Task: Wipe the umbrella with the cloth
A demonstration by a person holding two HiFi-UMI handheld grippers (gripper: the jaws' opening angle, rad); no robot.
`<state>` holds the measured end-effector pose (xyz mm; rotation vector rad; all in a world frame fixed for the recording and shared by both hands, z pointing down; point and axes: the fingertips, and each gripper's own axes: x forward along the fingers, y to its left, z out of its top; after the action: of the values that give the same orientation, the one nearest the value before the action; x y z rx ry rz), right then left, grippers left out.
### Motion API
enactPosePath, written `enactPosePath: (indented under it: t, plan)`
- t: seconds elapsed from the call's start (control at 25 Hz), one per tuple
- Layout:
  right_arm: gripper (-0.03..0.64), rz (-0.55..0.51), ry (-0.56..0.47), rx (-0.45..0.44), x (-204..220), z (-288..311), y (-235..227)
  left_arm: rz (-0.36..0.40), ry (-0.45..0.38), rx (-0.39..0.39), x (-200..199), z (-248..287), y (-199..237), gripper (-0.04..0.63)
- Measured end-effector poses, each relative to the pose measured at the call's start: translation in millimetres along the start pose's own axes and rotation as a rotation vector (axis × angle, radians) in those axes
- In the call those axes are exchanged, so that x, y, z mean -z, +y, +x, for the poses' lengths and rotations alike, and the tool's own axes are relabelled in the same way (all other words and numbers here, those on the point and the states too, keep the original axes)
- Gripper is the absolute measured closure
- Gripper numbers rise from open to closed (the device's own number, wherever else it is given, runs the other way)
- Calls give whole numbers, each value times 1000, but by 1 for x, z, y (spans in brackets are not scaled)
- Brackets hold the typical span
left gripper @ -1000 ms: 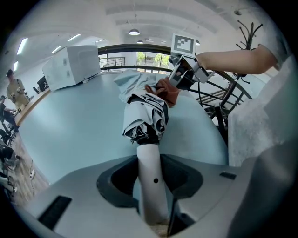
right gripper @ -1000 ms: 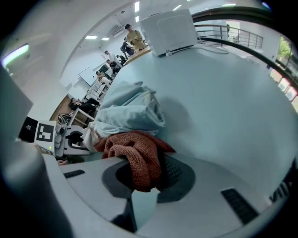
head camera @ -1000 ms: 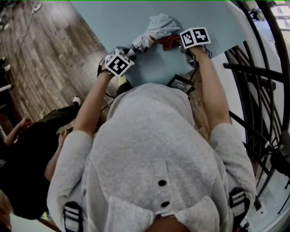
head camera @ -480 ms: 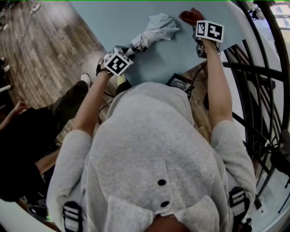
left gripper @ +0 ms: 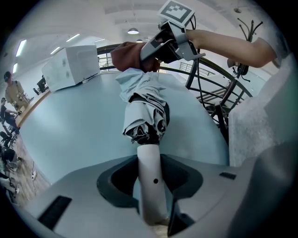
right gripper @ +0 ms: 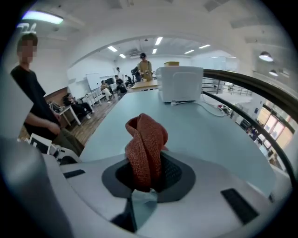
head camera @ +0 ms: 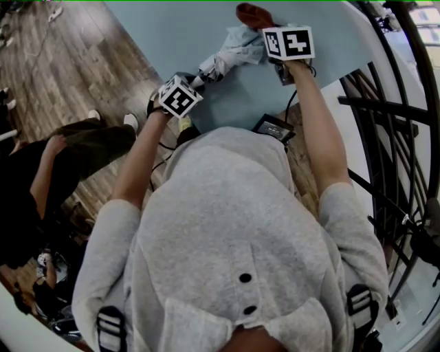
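Observation:
A folded pale grey umbrella (head camera: 232, 49) lies on the light blue table (head camera: 172, 34), its canopy end pointing away from me. My left gripper (head camera: 180, 95) is shut on the umbrella's white handle (left gripper: 150, 179), which stands between the jaws of the left gripper (left gripper: 151, 186). The bunched canopy (left gripper: 145, 104) stretches ahead. My right gripper (head camera: 289, 43) is shut on a rust-red cloth (head camera: 252, 14) at the canopy's far end. In the right gripper view the cloth (right gripper: 146, 148) sticks up, twisted, out of the right gripper (right gripper: 146, 174). The left gripper view shows the right gripper (left gripper: 168, 41) pressing the cloth (left gripper: 128, 56) onto the canopy tip.
A white box (right gripper: 180, 82) stands on the table's far part with a cable beside it. A black device (head camera: 273, 127) sits at the near table edge. A dark railing (head camera: 385, 130) runs along the right. People stand and sit on the wooden floor (head camera: 62, 75) to the left.
My right gripper, with the cloth in it, swung out to the far right of the table, then came back left onto the canopy's far end. The left gripper held still. A bystander shifted.

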<state>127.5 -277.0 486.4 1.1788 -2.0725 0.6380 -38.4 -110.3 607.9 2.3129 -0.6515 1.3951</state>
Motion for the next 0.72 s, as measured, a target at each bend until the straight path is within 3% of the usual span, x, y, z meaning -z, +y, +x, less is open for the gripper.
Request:
enactPosePath:
  t: [0.24,0.52,0.72]
  plan:
    - [543,-116,95,-94,22,30,58,-1,-5,-3,1,3,2,439]
    - [543,-104,126,-181,25,36,92,-3,-6,-1,2,4,1,439]
    - [543,-129,182,-322,37,38,136,-2,-7,-7,1,4,0,439]
